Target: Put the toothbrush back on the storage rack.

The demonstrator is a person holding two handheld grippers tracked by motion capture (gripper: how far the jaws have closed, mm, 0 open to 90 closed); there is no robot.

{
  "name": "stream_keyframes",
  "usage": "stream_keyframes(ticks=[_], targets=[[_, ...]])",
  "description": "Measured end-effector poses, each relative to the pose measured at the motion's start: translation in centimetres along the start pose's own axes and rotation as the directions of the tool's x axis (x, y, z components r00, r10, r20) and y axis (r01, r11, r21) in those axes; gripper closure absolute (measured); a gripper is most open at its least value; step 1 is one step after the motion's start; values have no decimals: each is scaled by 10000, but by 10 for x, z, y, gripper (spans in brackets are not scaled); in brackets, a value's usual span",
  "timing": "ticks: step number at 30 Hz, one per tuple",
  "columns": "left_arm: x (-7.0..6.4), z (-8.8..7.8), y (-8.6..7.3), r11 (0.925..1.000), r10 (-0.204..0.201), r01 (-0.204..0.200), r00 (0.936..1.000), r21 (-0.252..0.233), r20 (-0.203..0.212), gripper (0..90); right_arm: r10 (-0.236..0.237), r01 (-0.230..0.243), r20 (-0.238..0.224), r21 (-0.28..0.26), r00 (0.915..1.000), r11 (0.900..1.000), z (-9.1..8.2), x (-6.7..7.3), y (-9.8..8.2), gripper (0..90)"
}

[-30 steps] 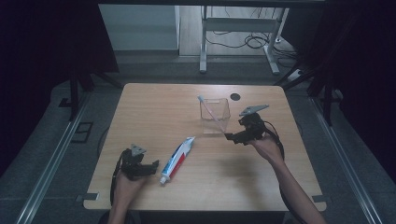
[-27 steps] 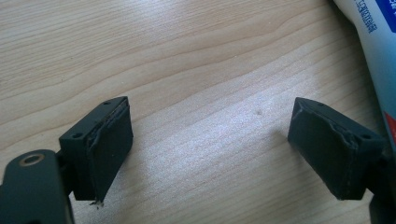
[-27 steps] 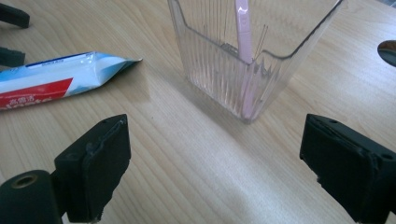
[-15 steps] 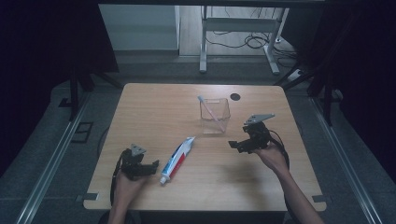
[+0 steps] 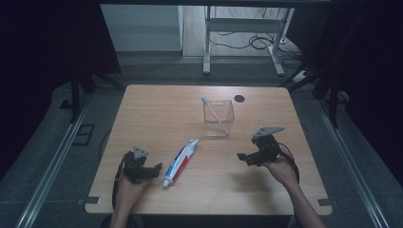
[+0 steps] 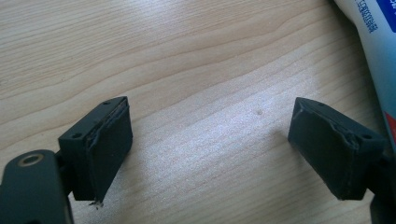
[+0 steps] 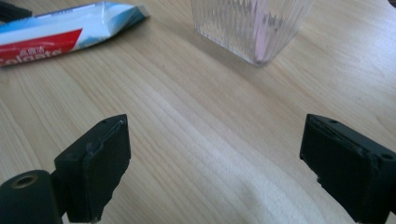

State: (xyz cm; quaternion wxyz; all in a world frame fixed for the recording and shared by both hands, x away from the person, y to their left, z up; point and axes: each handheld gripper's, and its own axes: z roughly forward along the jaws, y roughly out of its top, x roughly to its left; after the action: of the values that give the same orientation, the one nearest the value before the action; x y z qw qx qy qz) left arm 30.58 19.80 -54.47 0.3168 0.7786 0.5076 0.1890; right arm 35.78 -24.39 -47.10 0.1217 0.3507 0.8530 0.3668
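A white, red and blue toothpaste tube (image 5: 181,162) lies on the wooden table (image 5: 157,109), left of middle; its end shows at the top left of the right gripper view (image 7: 70,30) and its side at the right edge of the left gripper view (image 6: 373,37). A clear ribbed cup (image 5: 218,117) stands behind it with a pink toothbrush (image 5: 213,112) leaning inside; the cup's base (image 7: 252,23) shows in the right gripper view. My left gripper (image 5: 153,170) rests open just left of the tube, nothing between its jaws (image 6: 210,149). My right gripper (image 5: 243,158) hovers open in front of the cup (image 7: 215,163).
A dark round hole (image 5: 239,99) sits in the table near the far right edge. Metal frame legs (image 5: 206,47) and cables (image 5: 247,40) stand on the floor beyond the table. Bare wood lies between the two grippers.
My right gripper has drawn back from the cup toward the front right of the table and lowered. The left gripper and the tube have stayed put.
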Motion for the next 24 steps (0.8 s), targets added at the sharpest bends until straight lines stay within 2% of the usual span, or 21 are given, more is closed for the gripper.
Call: stream_keyframes(ticks=[13, 24], targets=[[0, 0, 0, 10000, -22, 22, 10000, -28, 2, 139, 259, -259, 121, 14, 9996, 9997, -8, 3, -30, 90], [0, 0, 0, 10000, -10, 10, 10000, -18, -3, 139, 649, -645, 137, -244, 9978, 9976, -12, 4, -56, 94]])
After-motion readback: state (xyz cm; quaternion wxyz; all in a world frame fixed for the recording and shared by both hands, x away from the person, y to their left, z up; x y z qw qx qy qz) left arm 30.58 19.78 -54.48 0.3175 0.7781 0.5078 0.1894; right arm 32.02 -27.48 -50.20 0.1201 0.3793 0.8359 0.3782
